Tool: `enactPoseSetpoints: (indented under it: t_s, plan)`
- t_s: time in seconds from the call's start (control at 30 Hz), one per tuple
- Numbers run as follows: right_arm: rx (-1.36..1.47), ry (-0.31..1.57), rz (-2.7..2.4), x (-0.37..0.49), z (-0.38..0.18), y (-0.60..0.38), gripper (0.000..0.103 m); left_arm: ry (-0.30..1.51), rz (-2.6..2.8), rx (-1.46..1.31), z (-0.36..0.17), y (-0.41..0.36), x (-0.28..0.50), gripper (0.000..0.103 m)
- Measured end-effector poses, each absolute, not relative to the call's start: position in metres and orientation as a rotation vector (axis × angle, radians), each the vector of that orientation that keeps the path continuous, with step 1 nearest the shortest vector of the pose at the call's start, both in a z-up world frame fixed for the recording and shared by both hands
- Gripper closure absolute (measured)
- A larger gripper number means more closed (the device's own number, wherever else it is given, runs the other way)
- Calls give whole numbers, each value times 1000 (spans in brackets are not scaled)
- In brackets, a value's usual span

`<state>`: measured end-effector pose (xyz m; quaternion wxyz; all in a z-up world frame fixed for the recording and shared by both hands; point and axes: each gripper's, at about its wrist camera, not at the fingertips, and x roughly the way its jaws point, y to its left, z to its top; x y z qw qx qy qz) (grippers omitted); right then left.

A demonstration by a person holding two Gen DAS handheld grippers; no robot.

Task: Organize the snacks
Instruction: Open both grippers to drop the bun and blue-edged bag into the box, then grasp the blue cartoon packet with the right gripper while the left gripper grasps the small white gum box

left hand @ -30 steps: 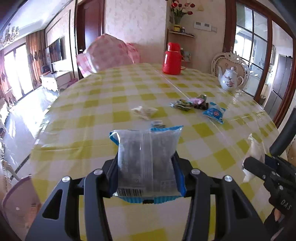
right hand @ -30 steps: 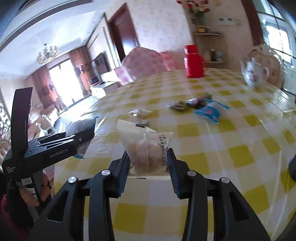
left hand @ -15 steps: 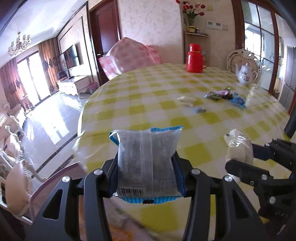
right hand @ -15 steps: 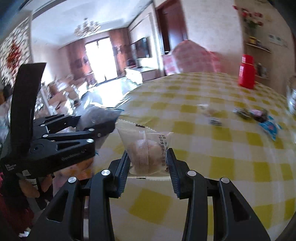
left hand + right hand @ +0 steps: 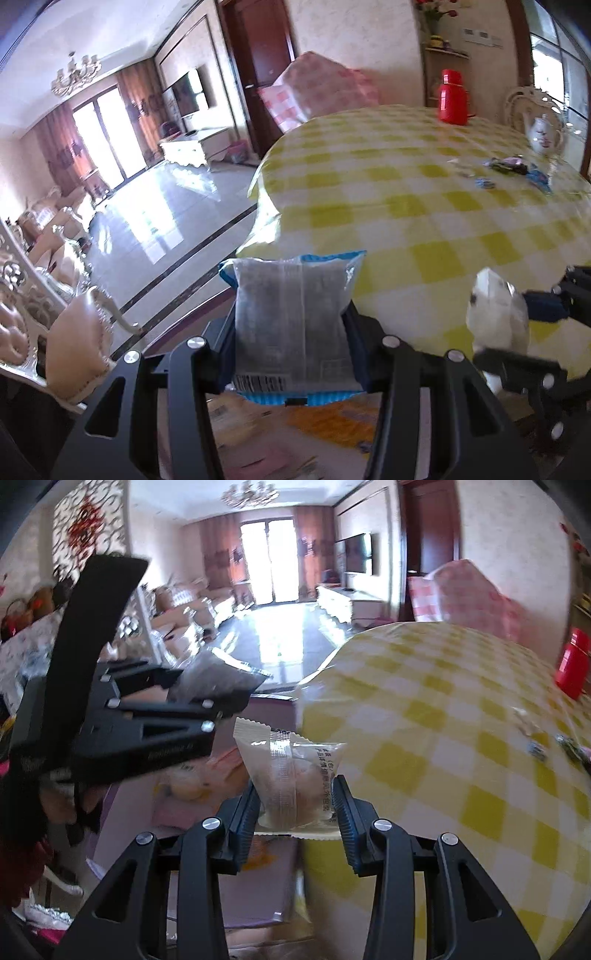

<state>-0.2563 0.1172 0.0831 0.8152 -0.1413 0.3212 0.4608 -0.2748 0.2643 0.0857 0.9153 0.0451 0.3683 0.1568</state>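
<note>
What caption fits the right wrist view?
Right gripper clamps a clear-wrapped pastry off the checkered table's edge.

Blue-edged snack pkt (image 5: 291, 325) in left tongs (image 5: 291, 354), beside yellow-checked table (image 5: 424, 206) edge.

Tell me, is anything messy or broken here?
Nothing looks broken. A few small snacks lie scattered loose on the checked table. Each tool holds one packet: dark packet left, pale bun packet right.
</note>
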Motion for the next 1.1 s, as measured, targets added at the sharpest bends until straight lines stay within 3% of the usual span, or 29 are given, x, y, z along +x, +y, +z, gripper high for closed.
enactPoseSetpoints:
  t_s: [0.33, 0.37, 0.4, 0.47, 0.57, 0.8, 1.1]
  plan:
    - [-349, 672, 1093, -278, 74, 149, 61, 801, 396, 48, 80, 303, -283, 52]
    - [-325, 673, 1125, -278, 75, 151, 60, 803, 410, 43, 81, 306, -282, 50]
    - [-301, 676, 1142, -274, 75, 150, 51, 804, 422, 36, 80, 307, -280, 48]
    - [-241, 675, 1135, -267, 79, 142, 29, 781, 490, 47, 83, 312, -279, 15]
    - [-176, 684, 1084, -249, 85, 114, 27, 718, 541, 102, 92, 306, -282, 2]
    - [-86, 701, 875, -197, 84, 25, 25, 702, 438, 57, 103, 276, -261, 2]
    - [151, 795, 425, -103, 67, -145, 23, 770, 51, 19, 89, 157, -172, 2]
